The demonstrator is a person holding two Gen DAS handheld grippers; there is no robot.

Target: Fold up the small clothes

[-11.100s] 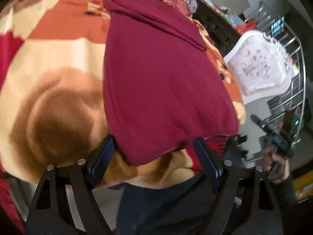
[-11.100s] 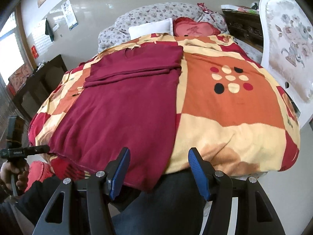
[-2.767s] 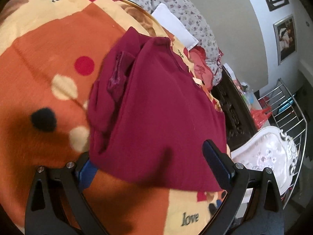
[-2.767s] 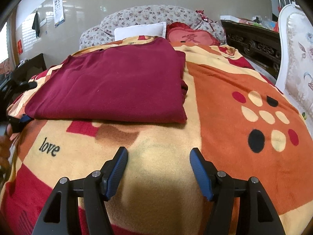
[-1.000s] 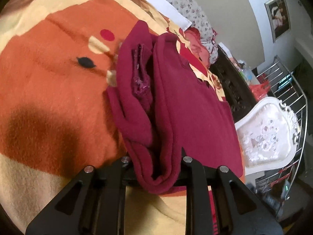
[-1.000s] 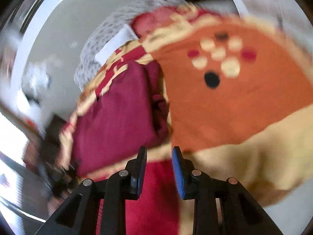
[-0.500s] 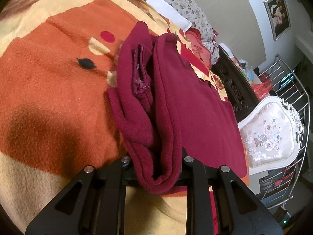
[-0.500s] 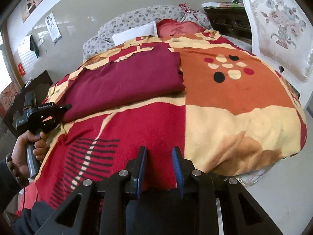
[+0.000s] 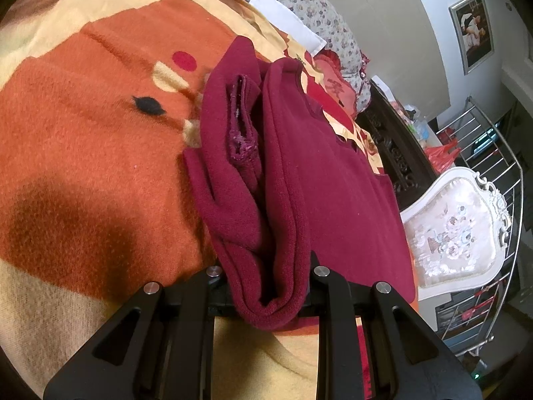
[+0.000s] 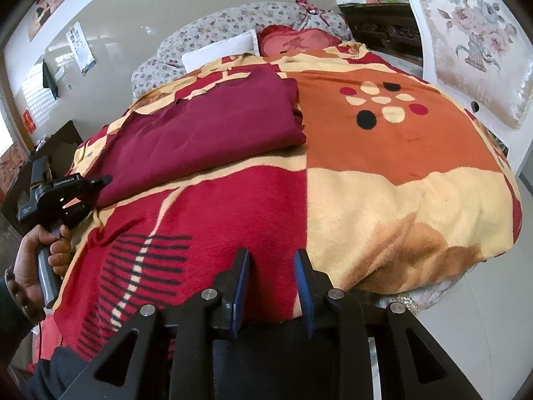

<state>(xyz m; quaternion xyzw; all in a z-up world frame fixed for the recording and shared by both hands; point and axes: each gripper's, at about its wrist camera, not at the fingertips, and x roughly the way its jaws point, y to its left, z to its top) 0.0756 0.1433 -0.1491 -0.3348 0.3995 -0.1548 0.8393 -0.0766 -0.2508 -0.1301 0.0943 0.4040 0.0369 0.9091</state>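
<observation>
So the left gripper (image 9: pixel 266 286) is clamped down on the thick folded corner of the dark red sweater (image 9: pixel 333 183), with the layers of knit bunched up and squeezed between its two black fingers. You can see the same gripper from the right wrist camera too, way over at the bed's left edge, nose tucked into the sweater's corner, with a hand (image 10: pixel 40 260) wrapped round its handle.

The right gripper (image 10: pixel 271 286) has nothing in it. Its blue-padded fingers are only a little way apart, just a narrow gap, and it hangs over the near edge of the bed, above the red part of the blanket (image 10: pixel 383 200), well apart from the sweater.

The sweater itself lies folded into a flat-ish rectangle on the far left part of the blanket, neck end toward the pillows (image 10: pixel 220 50). Along one side the folded layers gape open a bit and you can see a sleeve cuff poking out.

Off to the side there's a white padded chair (image 9: pixel 453 233) and a metal rack (image 9: pixel 499 153) behind it.
</observation>
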